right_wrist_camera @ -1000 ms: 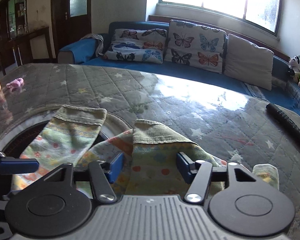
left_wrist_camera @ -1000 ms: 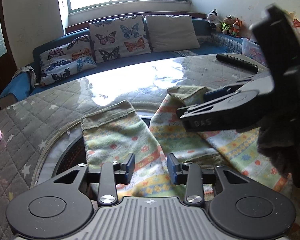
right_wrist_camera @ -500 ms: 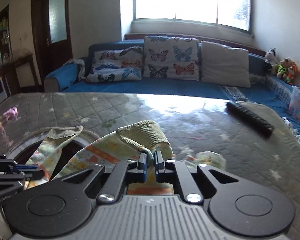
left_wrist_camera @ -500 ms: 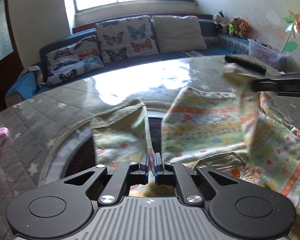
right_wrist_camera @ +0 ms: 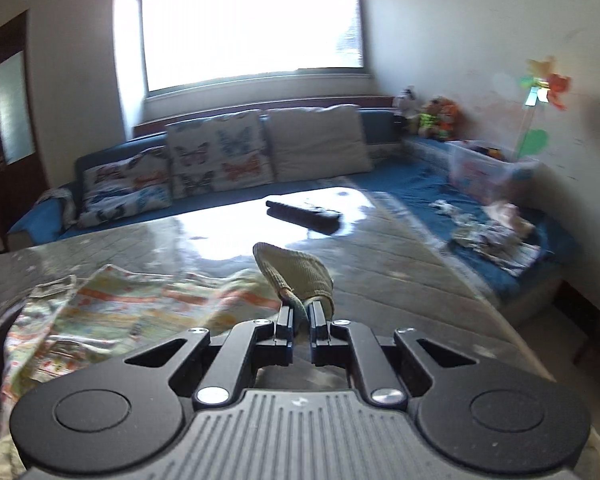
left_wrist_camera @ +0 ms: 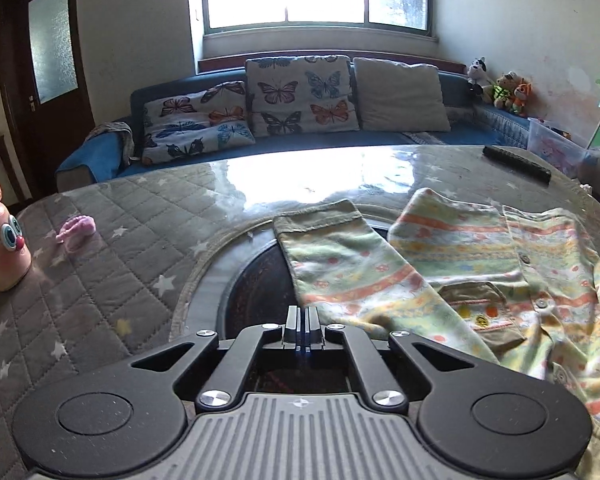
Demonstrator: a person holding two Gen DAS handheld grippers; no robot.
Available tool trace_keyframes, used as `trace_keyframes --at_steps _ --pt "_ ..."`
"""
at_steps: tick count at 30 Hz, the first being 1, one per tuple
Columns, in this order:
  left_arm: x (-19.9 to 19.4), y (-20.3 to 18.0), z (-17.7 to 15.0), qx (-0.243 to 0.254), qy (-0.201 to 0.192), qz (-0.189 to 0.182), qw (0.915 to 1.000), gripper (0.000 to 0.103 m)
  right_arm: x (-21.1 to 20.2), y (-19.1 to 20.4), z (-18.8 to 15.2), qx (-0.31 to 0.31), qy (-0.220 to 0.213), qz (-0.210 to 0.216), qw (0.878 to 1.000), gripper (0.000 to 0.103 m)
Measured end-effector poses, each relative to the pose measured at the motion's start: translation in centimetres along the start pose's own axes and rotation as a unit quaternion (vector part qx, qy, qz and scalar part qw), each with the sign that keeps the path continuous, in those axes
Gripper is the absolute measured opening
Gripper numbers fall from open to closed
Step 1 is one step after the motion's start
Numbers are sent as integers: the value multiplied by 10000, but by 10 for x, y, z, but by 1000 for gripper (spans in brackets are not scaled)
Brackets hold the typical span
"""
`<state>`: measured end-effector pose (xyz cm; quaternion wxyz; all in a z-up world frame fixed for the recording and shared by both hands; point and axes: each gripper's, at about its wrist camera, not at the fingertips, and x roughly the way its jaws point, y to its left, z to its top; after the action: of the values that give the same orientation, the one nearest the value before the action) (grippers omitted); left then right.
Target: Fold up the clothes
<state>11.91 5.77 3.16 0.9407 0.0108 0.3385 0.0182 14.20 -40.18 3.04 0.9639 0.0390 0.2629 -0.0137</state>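
Cuff now lifted in right tool

Cut off by the right and lower edges: patterned garment. Blurred throughout, right wrist view; heap of cloth at right perhaps laundry. Garment's near edge hidden behind left gripper.
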Motion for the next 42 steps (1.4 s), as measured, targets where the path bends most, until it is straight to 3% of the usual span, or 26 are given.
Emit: trace_keyframes --at_steps 4,6,8,16,18,20,22,24,32,33,35,38,42 --pt "-3 -22 3 181 -37 -187 9997 8 -26 -37 -16 286 2 -484 9984 7" --pt "-2 -35 5 301 -82 -283 9991 21 -33 -45 -23 336 46 -622 9975 7" --pt "-1 -49 7 434 -125 -344 9984 50 -39 -58 -39 471 205 -798 9955 7" --pt "27 -83 6 924 42 -258 9954 50 -49 -81 -73 787 632 -1214 9875 11" --pt "35 -82 1 962 162 -184 9951 42 -51 -79 -70 754 573 -1227 9879 16" --pt "38 -77 -4 914 256 -176 9953 18 -47 -71 -69 649 602 -1123 9897 17" --pt "38 -70 -9 852 294 -175 9958 9 -42 -63 -68 544 630 -1020 9913 20" --pt "35 -63 -11 803 287 -144 9963 6 -38 -55 -68 438 657 -916 9927 35" --pt "36 -54 8 513 261 -115 9983 12 -21 -22 -65 17 767 -498 9958 41" --pt "38 -54 12 481 258 -113 9984 15 -18 -18 -65 -36 781 -446 9959 42" --pt "47 -55 21 408 234 -38 9989 38 -13 -11 -68 -117 874 -315 9956 42" --pt "63 -56 37 320 224 31 9992 45 -9 -15 -74 -107 923 -384 9949 45" --pt "93 -53 62 71 294 81 9995 47 -3 -24 -81 -44 999 -471 9939 47"
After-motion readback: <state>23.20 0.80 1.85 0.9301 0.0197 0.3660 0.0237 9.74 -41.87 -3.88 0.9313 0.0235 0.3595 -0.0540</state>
